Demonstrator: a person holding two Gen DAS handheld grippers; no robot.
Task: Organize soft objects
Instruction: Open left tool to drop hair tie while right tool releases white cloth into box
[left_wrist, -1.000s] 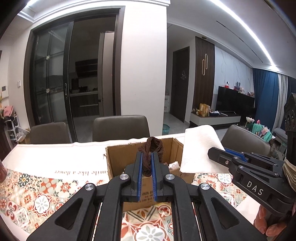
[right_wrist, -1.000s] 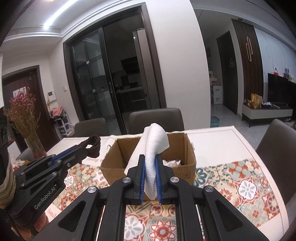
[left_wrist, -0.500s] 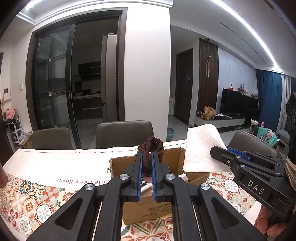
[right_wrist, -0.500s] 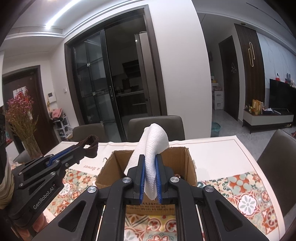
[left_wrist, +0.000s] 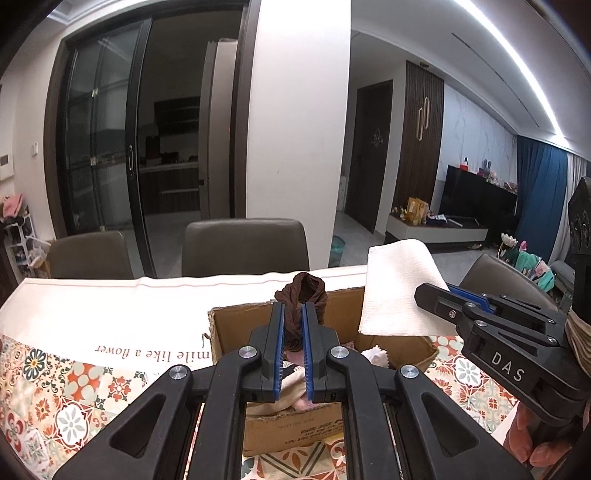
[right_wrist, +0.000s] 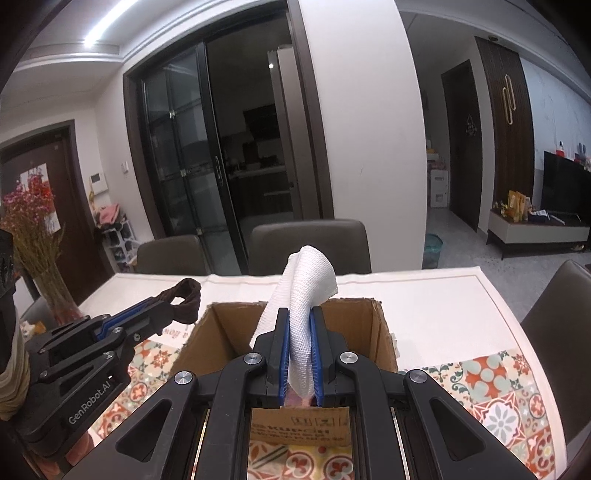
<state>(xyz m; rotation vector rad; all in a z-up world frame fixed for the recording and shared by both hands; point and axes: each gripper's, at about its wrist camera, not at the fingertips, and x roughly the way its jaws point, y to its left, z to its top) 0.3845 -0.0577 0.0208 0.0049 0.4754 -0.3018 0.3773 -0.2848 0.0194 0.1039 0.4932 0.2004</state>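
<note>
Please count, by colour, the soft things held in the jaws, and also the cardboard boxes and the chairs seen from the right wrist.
Brown scrunchie: 1
White cloth: 1
Cardboard box: 1
Chairs: 3
Total: 6

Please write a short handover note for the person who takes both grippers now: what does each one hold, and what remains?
Left gripper: shut on the brown scrunchie, held over the cardboard box.
Right gripper: shut on the white cloth, also above the box.
Done: some soft items already lie inside the box on the patterned tablecloth.
Left: probably lower and release both pieces into the box.
</note>
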